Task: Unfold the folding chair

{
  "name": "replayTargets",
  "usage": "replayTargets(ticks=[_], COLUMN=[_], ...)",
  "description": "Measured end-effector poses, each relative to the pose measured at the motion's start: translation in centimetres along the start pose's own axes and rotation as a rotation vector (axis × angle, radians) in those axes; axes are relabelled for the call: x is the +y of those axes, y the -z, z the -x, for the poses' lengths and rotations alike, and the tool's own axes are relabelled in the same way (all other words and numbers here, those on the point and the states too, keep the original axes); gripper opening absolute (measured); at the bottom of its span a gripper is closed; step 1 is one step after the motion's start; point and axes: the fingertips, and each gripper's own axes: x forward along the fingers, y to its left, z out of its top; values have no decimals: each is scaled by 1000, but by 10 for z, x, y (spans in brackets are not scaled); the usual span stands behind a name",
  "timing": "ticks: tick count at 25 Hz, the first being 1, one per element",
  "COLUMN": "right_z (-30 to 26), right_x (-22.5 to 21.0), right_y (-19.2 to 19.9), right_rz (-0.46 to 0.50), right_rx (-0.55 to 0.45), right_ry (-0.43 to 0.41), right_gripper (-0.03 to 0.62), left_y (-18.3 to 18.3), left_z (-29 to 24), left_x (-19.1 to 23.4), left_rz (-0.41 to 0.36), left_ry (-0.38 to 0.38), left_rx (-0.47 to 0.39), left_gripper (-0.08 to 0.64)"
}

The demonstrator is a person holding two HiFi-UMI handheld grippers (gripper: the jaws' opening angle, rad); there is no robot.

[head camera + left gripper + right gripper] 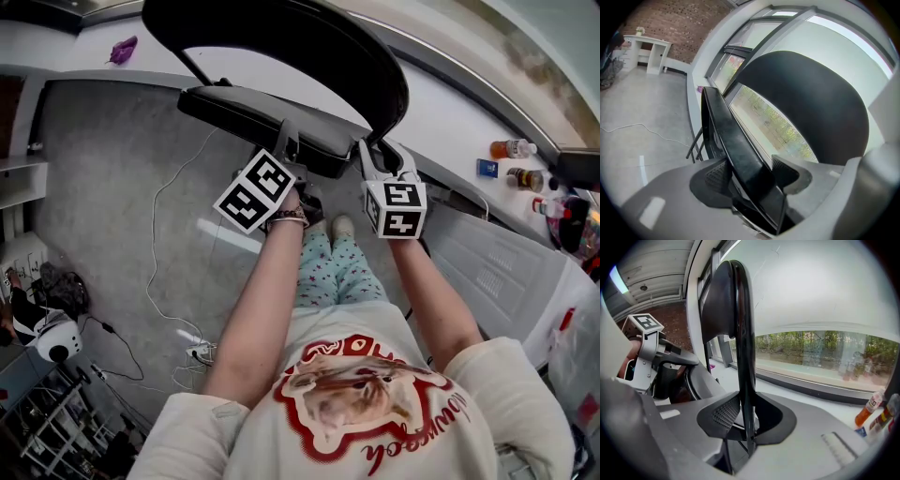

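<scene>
Black folding chair [323, 141], partly open, flat seat [253, 111] beneath curved backrest [300, 33]

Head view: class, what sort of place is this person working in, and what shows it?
Probably a lived-in room at home: grey floor with a trailing white cable, bottles on the white ledge under a big window, and a brick wall behind a white desk.

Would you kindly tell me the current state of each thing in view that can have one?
Folding chair: partly opened, with the seat and backrest apart.
Left tool: shut on the seat's edge.
Right tool: shut on the backrest's edge.
Orange bottle: standing, capped.
White cable: lying loose on the floor.
</scene>
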Motion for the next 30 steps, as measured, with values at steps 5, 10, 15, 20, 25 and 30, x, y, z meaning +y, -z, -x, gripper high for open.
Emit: replayTargets(ticks=[5, 10, 15, 20, 25, 30], right_z=[0, -1, -6, -9, -14, -17], right_x=[6, 11, 13, 15, 24, 17], right_y=[8, 20, 26, 36, 42, 49], right_rz=[3, -12, -32, -41, -47, -57], right_rx=[6, 23, 21, 25, 39, 45], right_ry=[-2, -7, -3, -2, -4, -17], right_gripper=[123, 122, 122, 123, 124, 126], left_y=[11, 33, 45, 58, 67, 83], left_z=[21, 44, 54, 63, 71, 72], left_x=[31, 76, 104, 133, 170, 186], left_rz=[47, 169, 223, 291, 403, 436], left_ry=[-7, -69, -54, -48, -98, -72], left_rx=[11, 38, 58, 61, 42, 31], left_gripper=[269, 263, 260, 263, 260, 249])
